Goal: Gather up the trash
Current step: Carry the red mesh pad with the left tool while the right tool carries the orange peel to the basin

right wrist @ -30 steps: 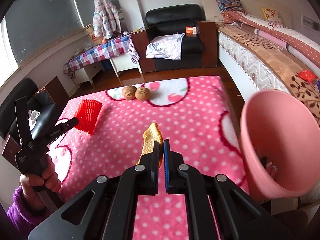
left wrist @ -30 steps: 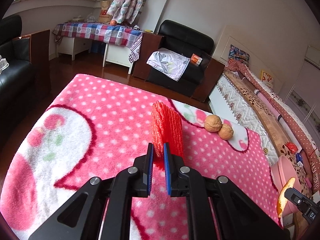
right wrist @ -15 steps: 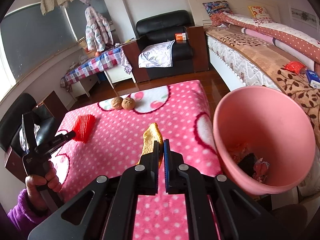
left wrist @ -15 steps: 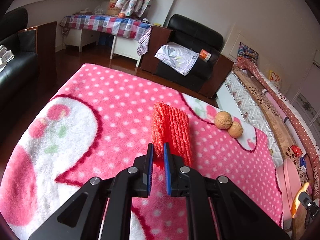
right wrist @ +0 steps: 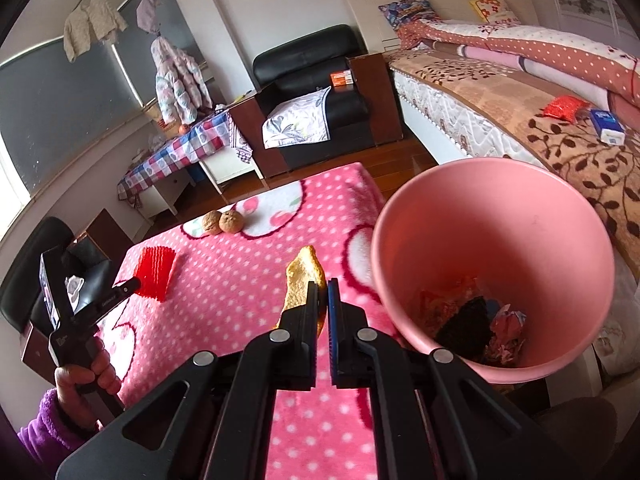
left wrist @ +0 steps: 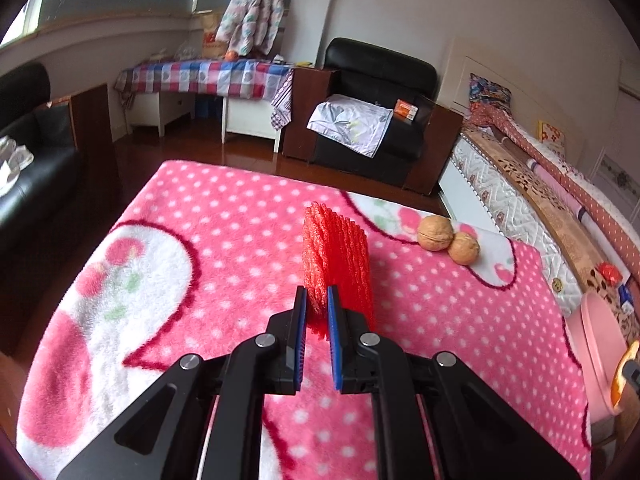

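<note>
Right wrist view shows the right gripper (right wrist: pixel 323 294) pinching a strip of orange peel (right wrist: pixel 303 280), its jaws pressed tight on the lower end so the strip stands up past the tips. At about 3 o'clock from the tips sits the pink bin (right wrist: pixel 404 322), its mouth tilted toward the camera; wrappers and a dark scrap lie at the bottom. The peel is just beside the rim but not over the opening, so the drop is not yet due. Holding the peel by one end probably lets it fall clean once the jaws part above the bin.

Out at 9 o'clock in the same view, a hand (right wrist: pixel 86 374) in a purple sleeve grips the left gripper (right wrist: pixel 134 283), which holds a red foam net (right wrist: pixel 155 272) above the pink polka-dot blanket (right wrist: pixel 224 292). From the left wrist camera the jaws stand nearly together, clamped on the net's near edge, with the ribbed sleeve rising upright toward 12 o'clock. A thin edge grip suits such soft, crushable stuff. The bin shows only as a sliver at 4 o'clock there.

Two walnuts (left wrist: pixel 448 238), touching each other, rest on the blanket's far white patch at about 1 o'clock from the net; whether they count as trash I cannot tell.
</note>
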